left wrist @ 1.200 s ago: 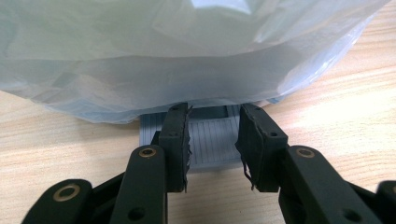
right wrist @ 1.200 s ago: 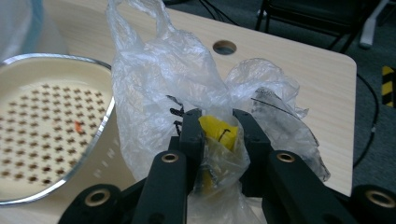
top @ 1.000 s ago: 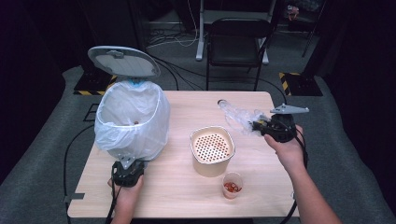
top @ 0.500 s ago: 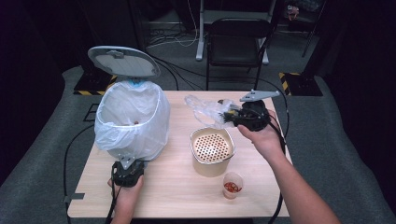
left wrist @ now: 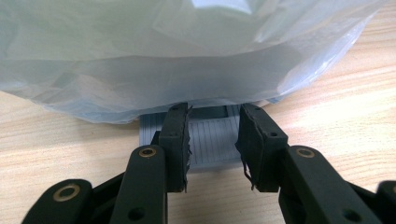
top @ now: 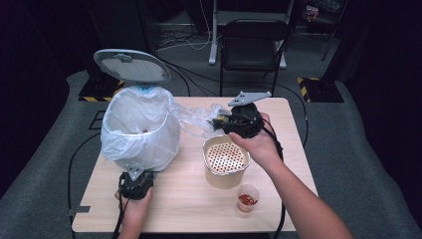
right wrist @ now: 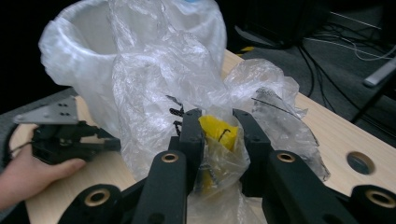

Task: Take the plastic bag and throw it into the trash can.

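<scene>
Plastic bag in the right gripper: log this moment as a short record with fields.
Held item: crumpled clear plastic bag with something yellow inside
Right gripper: shut on the bag, held above the table beside the bin
Left gripper: jaws either side of the bin's pedal, whether they press it cannot be told
Pedal bin: lid up, lined with a clear liner
Perforated tub: in front of the right hand
Small cup: red pieces inside

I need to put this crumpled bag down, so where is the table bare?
Bare wood lies along the near edge between the lined white bin and the small clear cup, and right of the beige perforated tub. The middle far side is crowded.
</scene>
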Tool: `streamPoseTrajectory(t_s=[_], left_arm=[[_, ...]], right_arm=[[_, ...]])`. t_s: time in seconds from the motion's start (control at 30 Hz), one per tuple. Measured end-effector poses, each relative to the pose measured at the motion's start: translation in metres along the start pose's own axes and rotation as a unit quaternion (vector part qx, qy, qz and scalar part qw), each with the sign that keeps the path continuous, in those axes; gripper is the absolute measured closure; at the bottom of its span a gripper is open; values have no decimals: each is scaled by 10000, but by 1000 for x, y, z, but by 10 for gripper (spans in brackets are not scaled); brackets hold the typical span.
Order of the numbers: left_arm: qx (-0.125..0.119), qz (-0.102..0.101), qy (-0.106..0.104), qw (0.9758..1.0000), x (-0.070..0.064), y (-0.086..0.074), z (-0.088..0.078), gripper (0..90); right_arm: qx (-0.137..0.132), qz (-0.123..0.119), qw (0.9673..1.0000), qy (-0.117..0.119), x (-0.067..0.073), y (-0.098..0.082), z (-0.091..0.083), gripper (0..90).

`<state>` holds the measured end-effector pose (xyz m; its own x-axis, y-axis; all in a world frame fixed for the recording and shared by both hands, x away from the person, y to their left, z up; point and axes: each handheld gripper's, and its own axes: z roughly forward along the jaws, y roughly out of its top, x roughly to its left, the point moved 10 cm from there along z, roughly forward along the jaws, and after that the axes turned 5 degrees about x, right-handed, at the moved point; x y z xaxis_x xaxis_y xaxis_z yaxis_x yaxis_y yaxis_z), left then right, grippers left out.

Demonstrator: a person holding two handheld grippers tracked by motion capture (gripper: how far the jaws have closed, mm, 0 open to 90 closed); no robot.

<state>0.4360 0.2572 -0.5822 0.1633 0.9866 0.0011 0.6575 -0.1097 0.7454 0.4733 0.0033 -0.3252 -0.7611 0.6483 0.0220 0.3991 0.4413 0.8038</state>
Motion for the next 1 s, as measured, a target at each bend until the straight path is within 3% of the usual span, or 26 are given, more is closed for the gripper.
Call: streamPoseTrajectory(t_s=[0.13,0.3,0.73,0.77,0.8,1.0], left_arm=[[-56,-25,13,10000,0,1,1,639],[-41,-10,13,10000,0,1,1,639],[87,81,13,9999,2,-1,0,639],[69,68,1,10000,1,0,0,639],[-102,-143,-51,9998,-2,3,2,639],[-137,-136,-49,9998,-2,3,2,639]], right_arm=[[4,-231,9997,57,13,11,4,756],[-5,-312,9994,153,25,23,11,756],[58,-345,9984,447,52,57,34,756],[58,-376,9982,457,54,60,37,756],[37,-371,9982,461,57,62,39,756],[57,-440,9979,466,65,74,52,756]])
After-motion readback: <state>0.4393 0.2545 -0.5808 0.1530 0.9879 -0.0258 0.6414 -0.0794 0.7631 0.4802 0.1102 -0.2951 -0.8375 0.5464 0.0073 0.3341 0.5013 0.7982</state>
